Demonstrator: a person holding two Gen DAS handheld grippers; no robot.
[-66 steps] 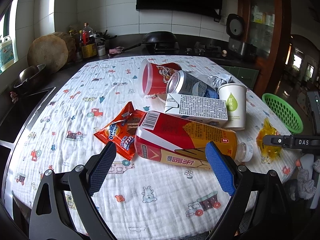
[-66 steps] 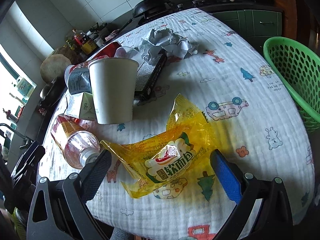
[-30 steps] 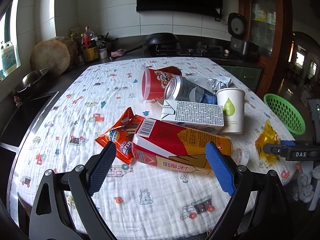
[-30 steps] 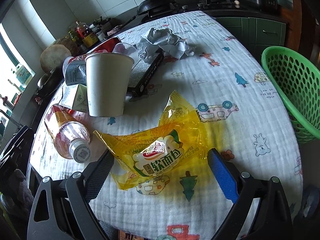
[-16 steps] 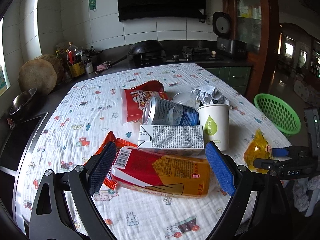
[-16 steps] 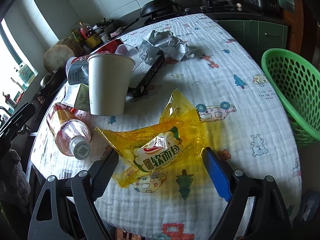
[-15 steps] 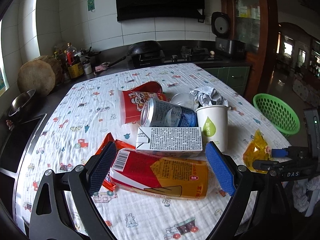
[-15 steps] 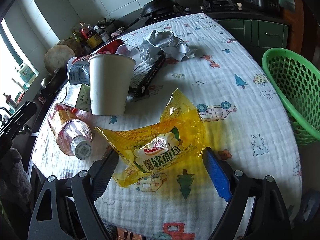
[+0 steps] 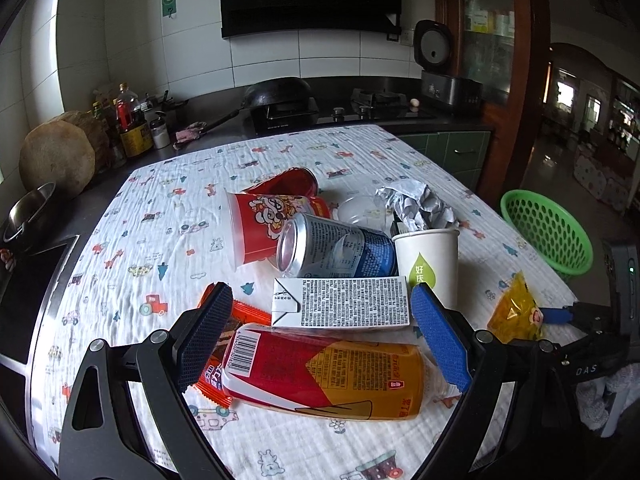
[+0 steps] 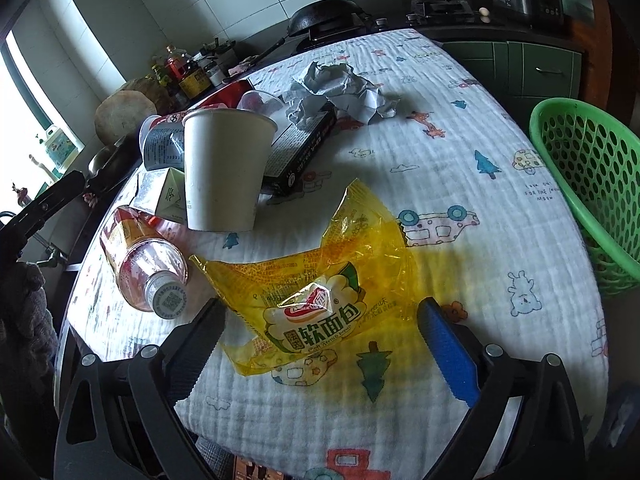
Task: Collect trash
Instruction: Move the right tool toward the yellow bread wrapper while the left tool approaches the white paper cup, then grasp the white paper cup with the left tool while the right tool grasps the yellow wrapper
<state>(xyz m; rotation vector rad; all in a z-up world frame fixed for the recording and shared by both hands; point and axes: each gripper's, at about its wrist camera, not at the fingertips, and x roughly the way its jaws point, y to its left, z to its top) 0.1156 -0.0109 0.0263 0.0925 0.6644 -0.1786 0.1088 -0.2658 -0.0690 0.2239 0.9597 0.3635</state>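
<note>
A yellow bread wrapper (image 10: 316, 292) lies flat on the patterned tablecloth (image 10: 460, 128). My right gripper (image 10: 322, 348) straddles its near end; the jaws are opening and neither pad touches it. My left gripper (image 9: 320, 336) stands open above a lying bottle with a red and orange label (image 9: 328, 372), with a white carton (image 9: 340, 308) just beyond. Behind them lie a drink can (image 9: 332, 248), a red cup (image 9: 264, 224), a white paper cup (image 9: 428, 260) and crumpled paper (image 9: 416, 204). A green basket (image 10: 588, 184) stands off the table's right edge.
An orange snack wrapper (image 9: 240, 320) pokes out under the left finger. A black box (image 10: 304, 148) lies behind the paper cup. The counter at the back holds a wok (image 9: 280, 92), bottles (image 9: 128, 120) and a round chopping block (image 9: 56, 156). The table edge is close below both grippers.
The left gripper has risen and shifted, so the bottle sits lower between its fingers. The right jaws narrowed slightly around the yellow wrapper, then widened again; the wrapper stayed on the cloth.
</note>
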